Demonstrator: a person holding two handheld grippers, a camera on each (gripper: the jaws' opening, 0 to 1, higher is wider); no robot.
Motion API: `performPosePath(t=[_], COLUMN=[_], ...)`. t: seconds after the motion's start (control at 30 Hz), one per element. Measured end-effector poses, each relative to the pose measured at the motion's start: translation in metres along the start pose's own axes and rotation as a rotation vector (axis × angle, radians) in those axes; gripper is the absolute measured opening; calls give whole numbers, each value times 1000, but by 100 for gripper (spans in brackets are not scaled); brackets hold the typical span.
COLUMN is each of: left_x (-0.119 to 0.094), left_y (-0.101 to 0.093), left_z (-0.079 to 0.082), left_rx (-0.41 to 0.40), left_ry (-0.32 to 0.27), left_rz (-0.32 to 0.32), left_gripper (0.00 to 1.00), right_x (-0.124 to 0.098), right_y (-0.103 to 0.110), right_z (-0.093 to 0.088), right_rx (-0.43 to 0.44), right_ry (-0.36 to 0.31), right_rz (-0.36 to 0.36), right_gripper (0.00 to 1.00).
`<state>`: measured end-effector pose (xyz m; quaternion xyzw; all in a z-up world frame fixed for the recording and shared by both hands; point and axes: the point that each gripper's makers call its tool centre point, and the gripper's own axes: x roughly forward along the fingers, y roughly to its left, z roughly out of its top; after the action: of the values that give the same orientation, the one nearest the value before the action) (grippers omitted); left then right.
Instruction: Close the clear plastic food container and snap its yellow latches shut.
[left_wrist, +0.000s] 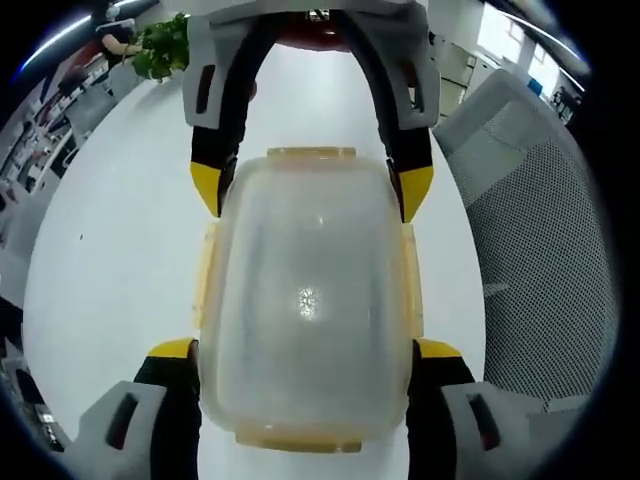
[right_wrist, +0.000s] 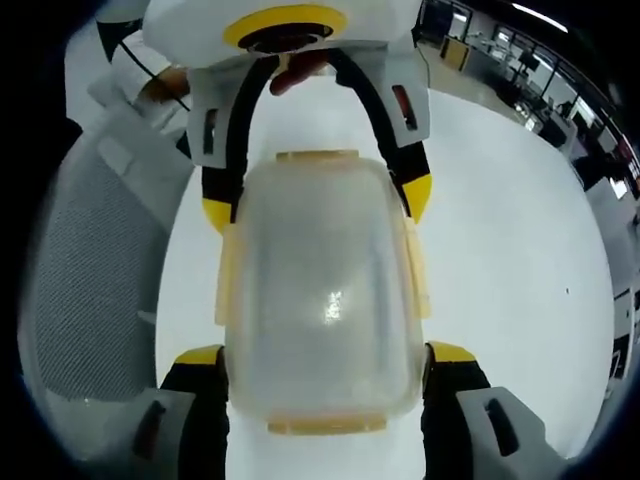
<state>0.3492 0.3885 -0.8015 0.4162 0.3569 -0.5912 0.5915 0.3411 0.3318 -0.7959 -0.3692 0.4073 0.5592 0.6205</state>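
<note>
No brand, label or writing can be read on anything here.

In the left gripper view, the left claw (left_wrist: 305, 350) rises from the bottom with its 2 yellow-tipped jaws spread wide, 1 on each side of the near end of the container (left_wrist: 305, 310). The jaws sit right against the container's sides, but whether they press it or only bracket it I cannot tell. The container rests on the white counter (left_wrist: 110, 270), its long axis running straight away from the camera. Its lid is on, cloudy clear plastic with a bright glare spot near the middle. Yellow latches (left_wrist: 207, 275) show along the 2 long sides and at both short ends; they appear to lie flat against the walls. At the far end the right claw (left_wrist: 312, 195) reaches in from the top, jaws spread around the far corners. A green plant (left_wrist: 165, 45) stands far back on the left, and a grey mesh chair (left_wrist: 540, 220) is on the right.

In the right gripper view, a chair (right_wrist: 100, 270) is on the left. The container (right_wrist: 320, 290) lies lengthwise between the spread jaws of the right claw (right_wrist: 325, 360), with the left claw (right_wrist: 318, 200) at its far end. The counter (right_wrist: 510, 260) stretches to the right.
</note>
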Motion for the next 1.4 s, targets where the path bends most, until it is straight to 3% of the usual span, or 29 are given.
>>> performPosePath(t=[0.3, 1.4], left_x=[1, 5], left_y=[8, 52], left_z=[1, 3], left_rx=[4, 0], left_ry=[-8, -6], left_rz=[-7, -19], left_gripper=[86, 87], right_x=[-1, 1], right_y=[-7, -53], right_z=[0, -1], right_rx=[13, 19], right_ry=[-14, 31], right_rz=[-5, -12], right_gripper=[80, 81])
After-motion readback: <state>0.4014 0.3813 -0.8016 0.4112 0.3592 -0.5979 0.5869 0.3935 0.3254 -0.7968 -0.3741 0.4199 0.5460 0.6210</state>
